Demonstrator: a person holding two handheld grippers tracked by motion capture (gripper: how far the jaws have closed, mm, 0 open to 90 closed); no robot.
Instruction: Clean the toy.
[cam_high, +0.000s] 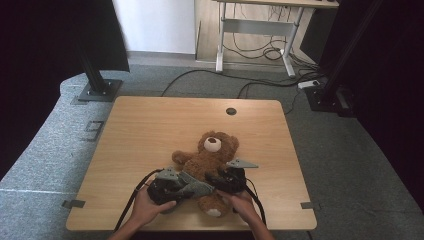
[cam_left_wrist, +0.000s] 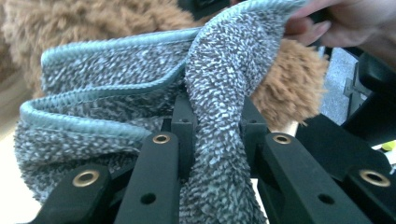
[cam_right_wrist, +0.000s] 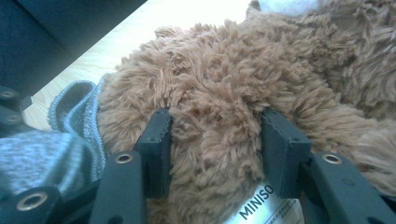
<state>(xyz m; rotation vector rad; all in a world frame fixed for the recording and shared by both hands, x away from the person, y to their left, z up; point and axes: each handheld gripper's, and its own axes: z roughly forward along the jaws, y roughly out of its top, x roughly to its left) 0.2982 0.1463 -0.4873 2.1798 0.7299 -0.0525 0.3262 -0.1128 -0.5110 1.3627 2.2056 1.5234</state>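
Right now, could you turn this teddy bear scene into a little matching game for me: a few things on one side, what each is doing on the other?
Things:
1. left gripper
2. right gripper
3. teddy bear
4. grey cloth

States:
A. lies on its back on the wooden table
B. clamped on a fold of cloth
C. draped against the bear's brown fur
D. jaws pressed into the bear's fur

Pairs: 1-B, 2-D, 3-A, 4-C
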